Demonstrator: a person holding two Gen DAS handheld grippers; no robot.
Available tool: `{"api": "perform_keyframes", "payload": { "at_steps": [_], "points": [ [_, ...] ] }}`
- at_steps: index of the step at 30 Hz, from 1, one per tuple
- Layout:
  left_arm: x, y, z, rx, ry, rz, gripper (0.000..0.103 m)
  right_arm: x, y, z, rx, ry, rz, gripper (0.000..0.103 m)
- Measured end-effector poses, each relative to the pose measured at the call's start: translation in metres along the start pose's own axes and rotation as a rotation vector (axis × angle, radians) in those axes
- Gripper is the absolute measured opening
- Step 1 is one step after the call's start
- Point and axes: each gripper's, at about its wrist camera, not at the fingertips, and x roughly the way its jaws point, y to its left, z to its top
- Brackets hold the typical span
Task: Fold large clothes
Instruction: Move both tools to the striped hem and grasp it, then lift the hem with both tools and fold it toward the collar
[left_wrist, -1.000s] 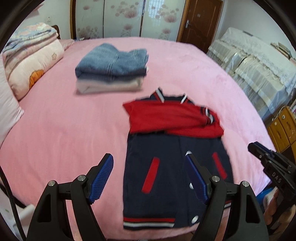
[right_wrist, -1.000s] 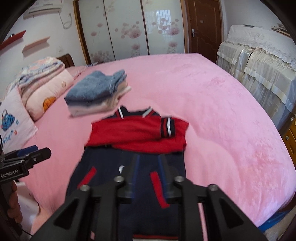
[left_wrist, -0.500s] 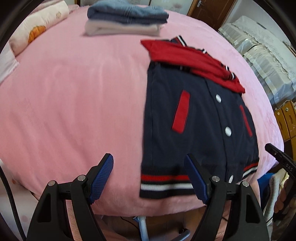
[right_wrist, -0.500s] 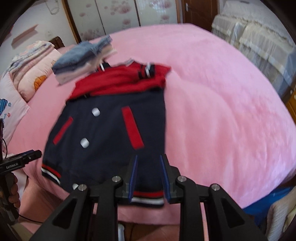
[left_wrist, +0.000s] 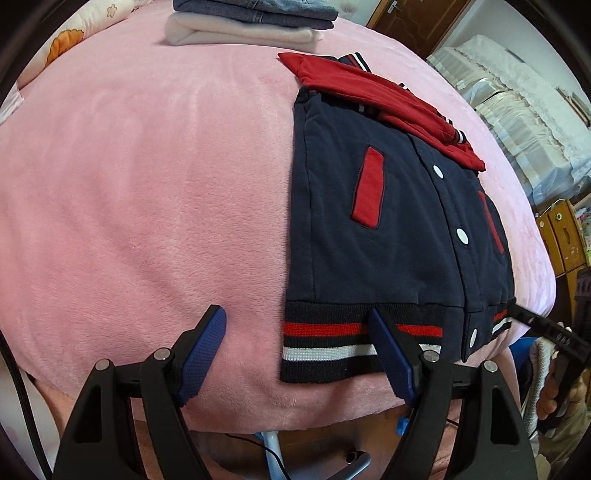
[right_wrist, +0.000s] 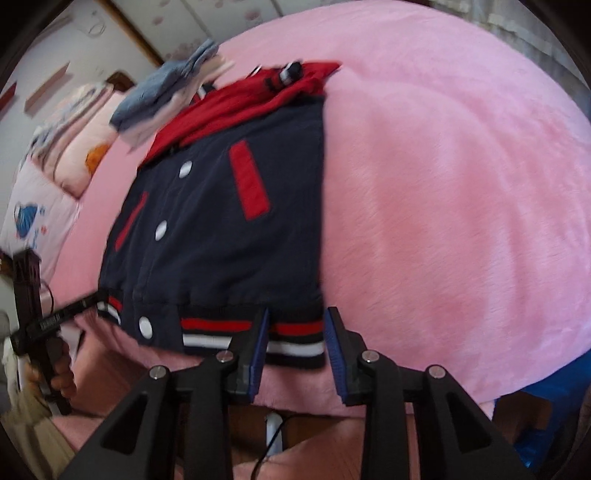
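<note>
Currently, left wrist view: left gripper (left_wrist: 297, 350) jaws wide apart, straddling the near-left hem corner of the navy varsity jacket with red folded sleeves (left_wrist: 388, 206), which lies flat near the edge of the pink plush bed (left_wrist: 147, 184). Risk: one pad lands on blanket only and drags plush, or pinches just the top layer. Count: one jacket, two red pocket welts, four white snaps, one stack of folded clothes (left_wrist: 255, 18).

Right wrist view: right gripper (right_wrist: 295, 345) jaws narrowly apart, just been opening, right hem corner between them, unclamped. Risk: uneven grabs skew the fold, and the sleeves may slide off. Blurred; three snaps visible.
</note>
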Motion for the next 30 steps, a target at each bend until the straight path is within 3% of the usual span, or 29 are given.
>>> {"api": "perform_keyframes", "payload": {
  "at_steps": [7, 13, 22, 24, 27, 30],
  "points": [
    [0.005, 0.001, -0.003, 0.028, -0.004, -0.019, 0.083, 0.015, -0.002, -0.007, -0.027, 0.038, 0.005, 0.033],
    [0.006, -0.007, -0.007, 0.06, 0.0, -0.013, 0.083, 0.018, 0.006, -0.012, -0.094, 0.02, -0.031, 0.033],
    [0.009, -0.023, -0.011, 0.105, 0.035, -0.046, 0.082, 0.017, 0.01, -0.012, -0.118, 0.017, -0.03, 0.02],
    [0.01, -0.021, -0.01, 0.097, 0.037, -0.052, 0.074, 0.017, 0.011, -0.011, -0.117, 0.015, -0.027, 0.014],
    [0.01, -0.019, -0.009, 0.076, 0.054, -0.09, 0.05, 0.015, 0.013, -0.009, -0.112, 0.012, -0.022, 0.011],
    [0.01, -0.018, -0.005, 0.052, 0.09, -0.113, 0.035, 0.012, 0.015, -0.006, -0.109, 0.009, -0.018, 0.011]
  ]
}}
